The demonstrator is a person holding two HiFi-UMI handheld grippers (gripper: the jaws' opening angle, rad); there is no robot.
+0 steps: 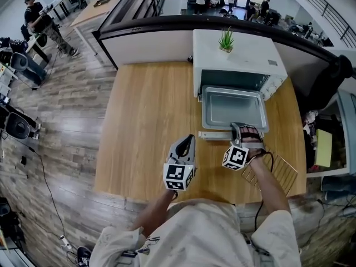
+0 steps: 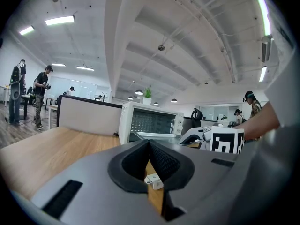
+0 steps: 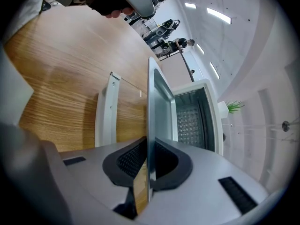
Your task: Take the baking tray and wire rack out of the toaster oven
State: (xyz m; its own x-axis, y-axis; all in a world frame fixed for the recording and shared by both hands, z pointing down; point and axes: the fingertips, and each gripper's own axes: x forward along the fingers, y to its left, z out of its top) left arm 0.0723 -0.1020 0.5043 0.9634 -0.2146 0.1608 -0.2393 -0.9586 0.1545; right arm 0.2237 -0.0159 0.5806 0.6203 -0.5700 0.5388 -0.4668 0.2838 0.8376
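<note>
- A white toaster oven (image 1: 239, 52) stands at the back of the wooden tabletop (image 1: 144, 121).
- A little green plant (image 1: 226, 39) sits on top of the oven.
- The oven door is open and lies flat toward the person. Its white handle (image 1: 214, 134) shows at the front.
- The baking tray (image 1: 233, 107) sticks out in front of the oven, over the open door. Its far end is right at the oven's mouth.
- The tray looks empty and shiny grey.
- The right tongs (image 1: 245, 131) are pinched tight on the near rim of the tray. In the right gripper view the thin rim runs straight between the two dark pads.
- The left tongs (image 1: 187, 141) are closed with nothing in them. Their dark pads meet at the tip.
- The left tongs are over bare wood, to the left of the tray and not touching it.
- The wire rack (image 1: 278, 171) is out of the oven. It lies on the tabletop near the front right corner, beside the person's right arm.
- The rack and the tray are apart.
- Far off on the wooden floor, a person (image 1: 39, 21) stands by some desks.
</note>
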